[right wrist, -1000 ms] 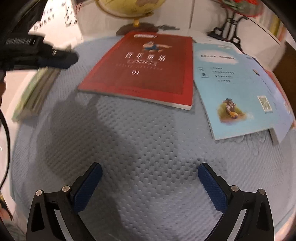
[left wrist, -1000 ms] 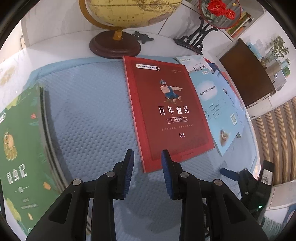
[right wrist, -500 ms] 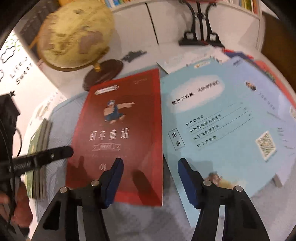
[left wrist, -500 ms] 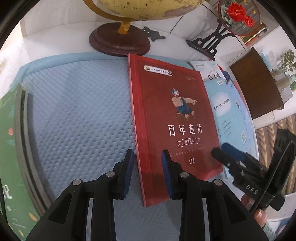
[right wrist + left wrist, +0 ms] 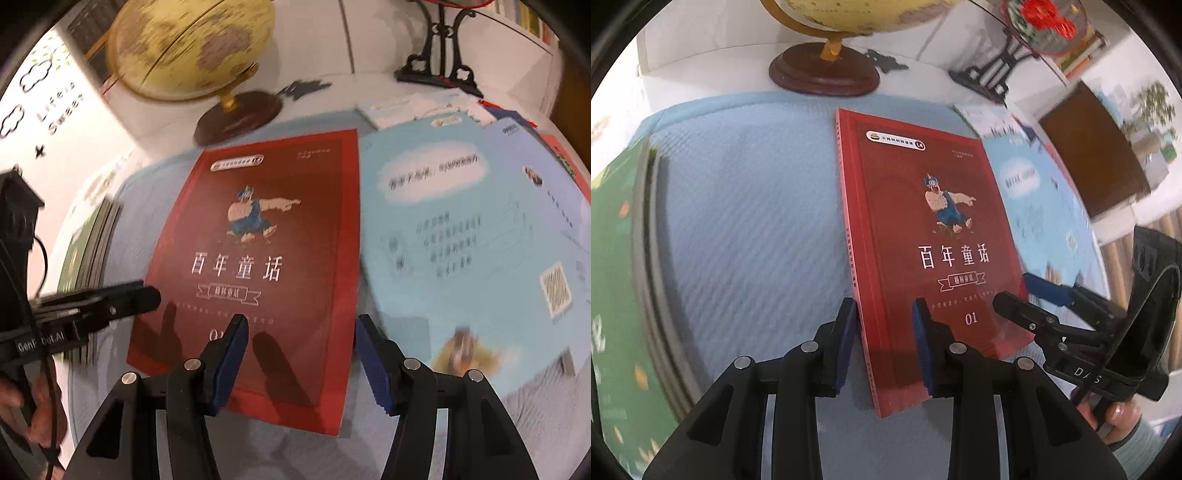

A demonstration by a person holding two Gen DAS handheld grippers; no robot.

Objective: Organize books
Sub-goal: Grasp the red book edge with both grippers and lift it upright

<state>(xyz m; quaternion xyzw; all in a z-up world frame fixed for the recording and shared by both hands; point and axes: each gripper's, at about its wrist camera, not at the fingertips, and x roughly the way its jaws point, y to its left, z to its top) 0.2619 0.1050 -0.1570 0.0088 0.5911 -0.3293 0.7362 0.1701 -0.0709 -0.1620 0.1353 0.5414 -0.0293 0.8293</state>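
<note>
Red book (image 5: 934,236): lies flat on the blue quilted mat (image 5: 746,229), cover up, between the green book and the pale blue booklet; its near left corner sits between the left gripper's pads.
Writing on red book: white title "百年童话", the number "01" below it, a ribboned line and a small badge at the top too fine to read; a cartoon figure points sideways.
Left gripper (image 5: 884,336): jaws a narrow way apart, astride the book's spine edge; whether the pads press on it cannot be told.
Right gripper (image 5: 299,354): jaws about half apart, straddling the book's near right edge, pads not touching it; its body carries the letters "DAS".
Pale blue booklet (image 5: 469,236): just beside the red book's right edge, blurred; its lines of print cannot be read, a square code shows near one corner.
Green book (image 5: 613,288): at the mat's left edge, cut off by the frame, lettering smeared.
Hidden: more books under the blue booklet show only as corners.
Globe (image 5: 192,48): on the table behind the mat, top cut off, wooden base visible.
Wall: "Life is Sweet", partly blurred.
Hand (image 5: 1119,421): only fingertips show.
</note>
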